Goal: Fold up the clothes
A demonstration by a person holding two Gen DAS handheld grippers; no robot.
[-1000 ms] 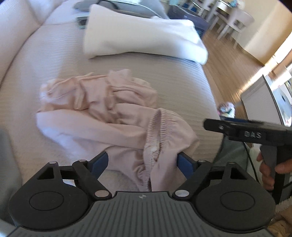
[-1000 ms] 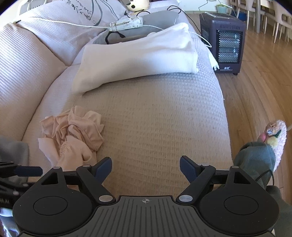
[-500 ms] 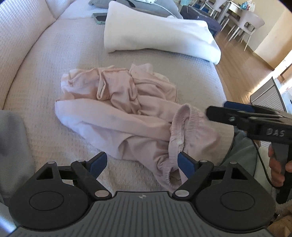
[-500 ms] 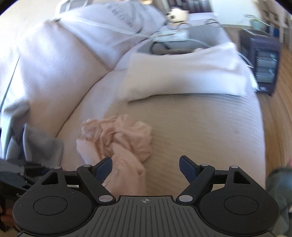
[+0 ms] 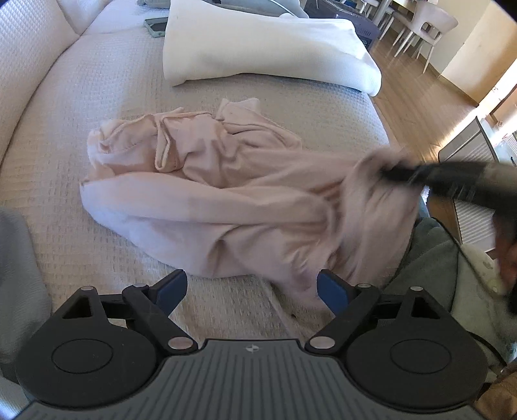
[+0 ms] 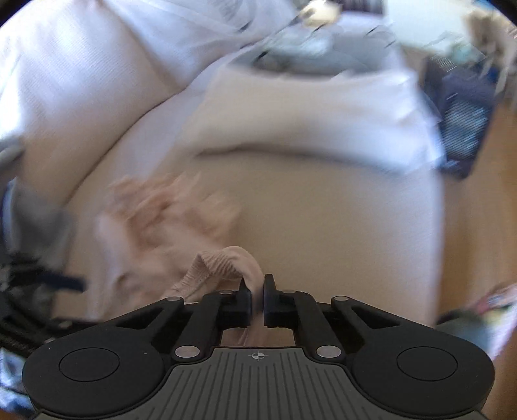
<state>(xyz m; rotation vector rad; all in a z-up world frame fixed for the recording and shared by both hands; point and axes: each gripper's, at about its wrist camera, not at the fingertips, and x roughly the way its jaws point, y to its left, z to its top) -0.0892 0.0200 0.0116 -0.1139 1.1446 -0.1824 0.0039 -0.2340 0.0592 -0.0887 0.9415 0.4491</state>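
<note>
A crumpled pale pink garment (image 5: 226, 194) lies on the beige sofa seat (image 5: 97, 97). My right gripper (image 6: 257, 294) is shut on the garment's ribbed waistband (image 6: 226, 261), pinching a fold of it between the pads. In the left wrist view the right gripper (image 5: 397, 173) shows as a dark blur at the garment's right end, which is lifted off the seat. My left gripper (image 5: 252, 289) hangs over the near edge of the garment, jaws wide and still opening, with only the sofa seat and a bit of fabric edge between its blue fingertips (image 5: 173, 287).
A white folded blanket (image 5: 265, 48) lies across the back of the seat, with a phone (image 5: 155, 24) beside it. A dark heater (image 6: 462, 106) stands on the wooden floor (image 5: 416, 106) past the sofa's right end. Grey cloth (image 5: 16, 274) lies at the left.
My right gripper has shut on the garment's waistband and pulled that end up and to the right. The left gripper has kept its place, its jaws a little wider.
</note>
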